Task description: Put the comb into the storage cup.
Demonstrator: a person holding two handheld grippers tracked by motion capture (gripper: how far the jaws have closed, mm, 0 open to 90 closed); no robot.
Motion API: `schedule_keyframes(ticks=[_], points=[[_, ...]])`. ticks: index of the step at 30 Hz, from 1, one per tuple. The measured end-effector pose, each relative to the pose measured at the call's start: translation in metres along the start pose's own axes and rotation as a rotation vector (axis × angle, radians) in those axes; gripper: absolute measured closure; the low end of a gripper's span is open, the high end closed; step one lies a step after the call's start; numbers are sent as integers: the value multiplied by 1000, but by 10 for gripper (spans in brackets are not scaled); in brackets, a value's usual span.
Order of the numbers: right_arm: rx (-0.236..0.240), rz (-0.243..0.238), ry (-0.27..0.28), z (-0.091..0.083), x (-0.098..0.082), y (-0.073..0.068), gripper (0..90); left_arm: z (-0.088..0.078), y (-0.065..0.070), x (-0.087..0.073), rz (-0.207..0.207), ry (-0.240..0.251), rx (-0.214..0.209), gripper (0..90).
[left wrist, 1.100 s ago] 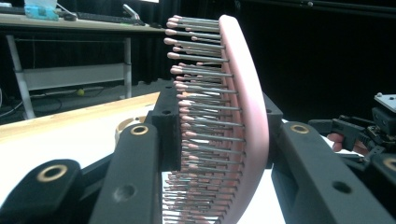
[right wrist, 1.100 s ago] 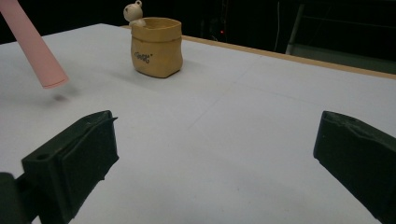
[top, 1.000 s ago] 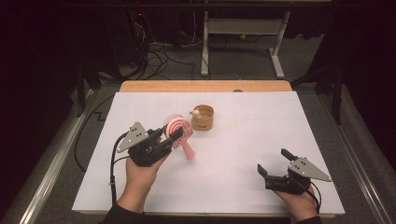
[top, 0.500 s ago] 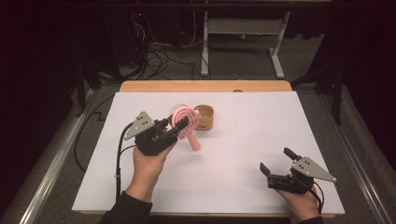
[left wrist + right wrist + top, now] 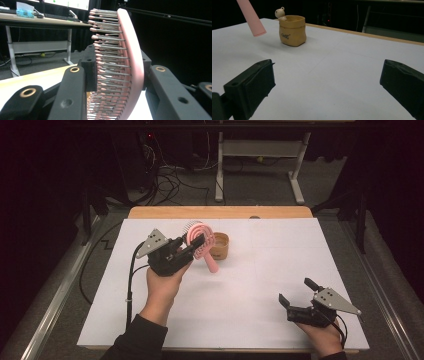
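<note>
The pink hairbrush is clamped by its head in the left gripper, one jaw on the bristles, the other on the back, as seen in the left gripper view. Vs. 1 s ago, brush and gripper have been carried up and fwd, closer to the tan pot; the handle now hangs above the white worktop just beside the pot. The right gripper is unchanged: jaws apart, nothing between them, near the front edge.
</note>
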State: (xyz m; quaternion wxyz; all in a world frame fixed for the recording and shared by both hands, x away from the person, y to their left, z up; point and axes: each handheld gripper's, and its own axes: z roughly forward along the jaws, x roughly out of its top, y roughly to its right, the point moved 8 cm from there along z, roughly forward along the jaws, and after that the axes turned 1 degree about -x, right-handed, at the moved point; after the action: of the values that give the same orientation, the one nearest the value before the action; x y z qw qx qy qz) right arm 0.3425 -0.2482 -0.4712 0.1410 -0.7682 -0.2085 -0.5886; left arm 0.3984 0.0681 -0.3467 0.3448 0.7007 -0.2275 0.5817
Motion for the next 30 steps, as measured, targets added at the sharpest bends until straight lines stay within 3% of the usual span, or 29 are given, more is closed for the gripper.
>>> schedule_keyframes(ticks=[9, 30], points=[[3, -5, -3, 1, -1, -1, 1, 7, -8, 11, -10, 9, 4, 631], [4, -9, -10, 1, -2, -2, 1, 29, -6, 36, 4, 20, 2, 631]])
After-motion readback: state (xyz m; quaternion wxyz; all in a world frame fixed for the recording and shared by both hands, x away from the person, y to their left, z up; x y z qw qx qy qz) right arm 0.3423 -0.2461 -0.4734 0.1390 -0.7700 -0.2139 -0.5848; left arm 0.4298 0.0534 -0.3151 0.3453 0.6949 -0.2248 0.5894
